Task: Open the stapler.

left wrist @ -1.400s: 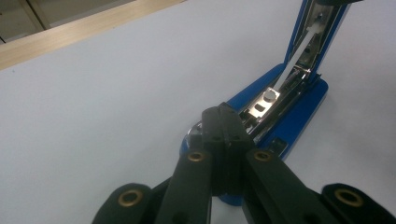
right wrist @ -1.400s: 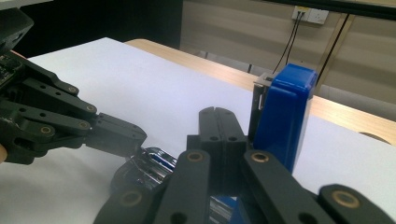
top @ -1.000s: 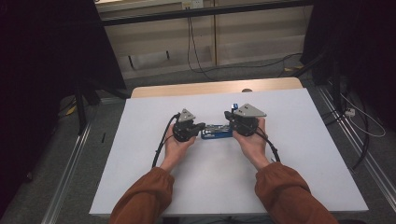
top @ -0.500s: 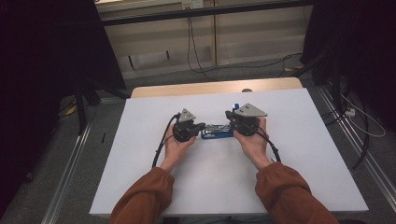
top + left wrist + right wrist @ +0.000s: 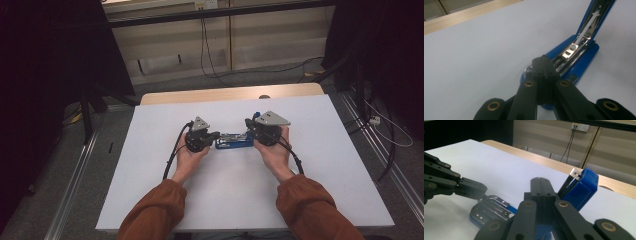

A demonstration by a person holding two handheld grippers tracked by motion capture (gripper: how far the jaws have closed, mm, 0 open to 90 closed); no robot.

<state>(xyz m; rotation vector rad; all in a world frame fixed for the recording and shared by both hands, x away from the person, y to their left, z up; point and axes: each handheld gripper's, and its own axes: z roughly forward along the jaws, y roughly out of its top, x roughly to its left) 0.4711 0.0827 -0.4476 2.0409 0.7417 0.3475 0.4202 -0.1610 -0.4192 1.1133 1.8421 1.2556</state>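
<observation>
We see a blue stapler (image 5: 234, 141) lying near the middle of the white tabletop (image 5: 325, 165), between the two hands. It is opened: its base rests flat on the sheet, the shiny metal staple channel (image 5: 571, 50) lies bare along it, and the blue top arm (image 5: 580, 188) stands swung up at the hinge end, tilted away from the base.

The left hand-held gripper (image 5: 214, 136) comes in from the stapler's left end. Its jaws are clenched together, tips pressed against each other with nothing between them, and in the left gripper view the joined tips (image 5: 545, 65) sit over the front end of the base, at the near end of the metal channel; we cannot tell whether they touch it.

The right hand-held gripper (image 5: 250, 131) is at the stapler's other end, by the raised arm. Its jaws are likewise clenched on nothing, and in the right gripper view the tips (image 5: 540, 185) stand just beside the blue arm, to its left. Whether they touch it, we cannot tell.

Each gripper rests in an upturned hand, with rust-brown sleeves (image 5: 155, 215) entering from the near edge. Beyond the white sheet a strip of pale wood (image 5: 225, 95) shows along the far edge.
</observation>
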